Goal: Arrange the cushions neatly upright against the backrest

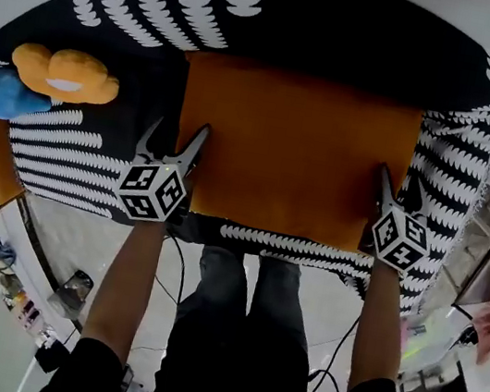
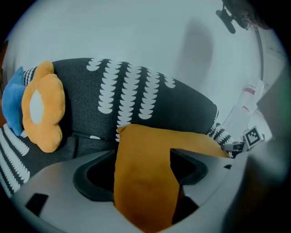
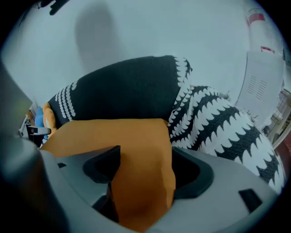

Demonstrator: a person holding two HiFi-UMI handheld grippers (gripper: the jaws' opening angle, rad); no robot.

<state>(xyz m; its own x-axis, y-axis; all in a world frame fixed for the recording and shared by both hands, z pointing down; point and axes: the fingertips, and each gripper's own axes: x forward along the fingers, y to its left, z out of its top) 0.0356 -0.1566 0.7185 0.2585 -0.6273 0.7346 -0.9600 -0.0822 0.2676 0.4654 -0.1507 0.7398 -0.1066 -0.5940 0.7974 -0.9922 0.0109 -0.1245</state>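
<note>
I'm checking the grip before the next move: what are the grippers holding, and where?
The orange cushion: the left gripper pinches its near-left corner and the right gripper its near-right corner.

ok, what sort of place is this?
Likely a living-room setting, possibly staged: a black-and-white patterned sofa, an orange cushion and a flower-shaped cushion on it, cables on the floor.
</note>
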